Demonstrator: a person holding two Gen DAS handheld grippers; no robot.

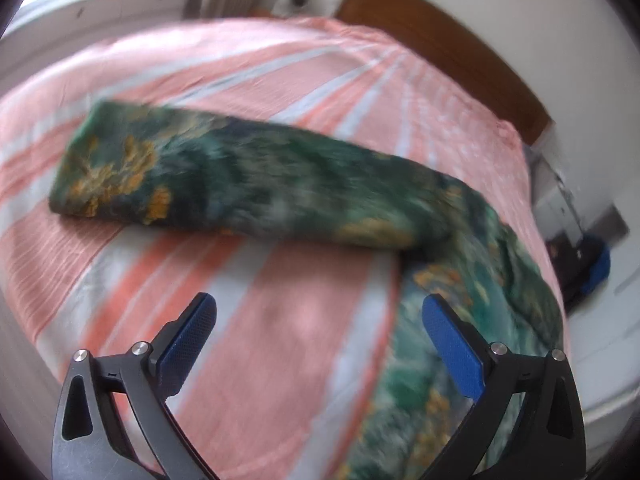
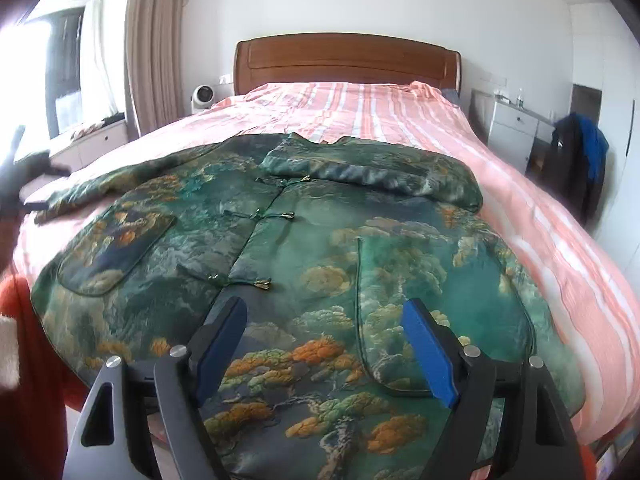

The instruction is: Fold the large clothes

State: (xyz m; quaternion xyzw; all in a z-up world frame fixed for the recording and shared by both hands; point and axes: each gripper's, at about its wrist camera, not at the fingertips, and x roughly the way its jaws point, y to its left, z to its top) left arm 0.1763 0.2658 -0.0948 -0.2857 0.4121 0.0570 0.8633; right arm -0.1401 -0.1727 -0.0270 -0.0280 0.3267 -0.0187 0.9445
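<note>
Folding barely begun: jacket flat on bed, one sleeve across beyond right tongs, other sleeve outstretched ahead of left tongs; both tongs apart, empty.

Both wrist views look down, close, sharing the jacket.

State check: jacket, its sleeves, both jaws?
Jacket: flat on the bed, front up, clasps done.
Right sleeve: folded across the chest.
Left sleeve: stretched out sideways, unfolded.
Left gripper: jaws open, empty.
Right gripper: jaws open, empty.
</note>
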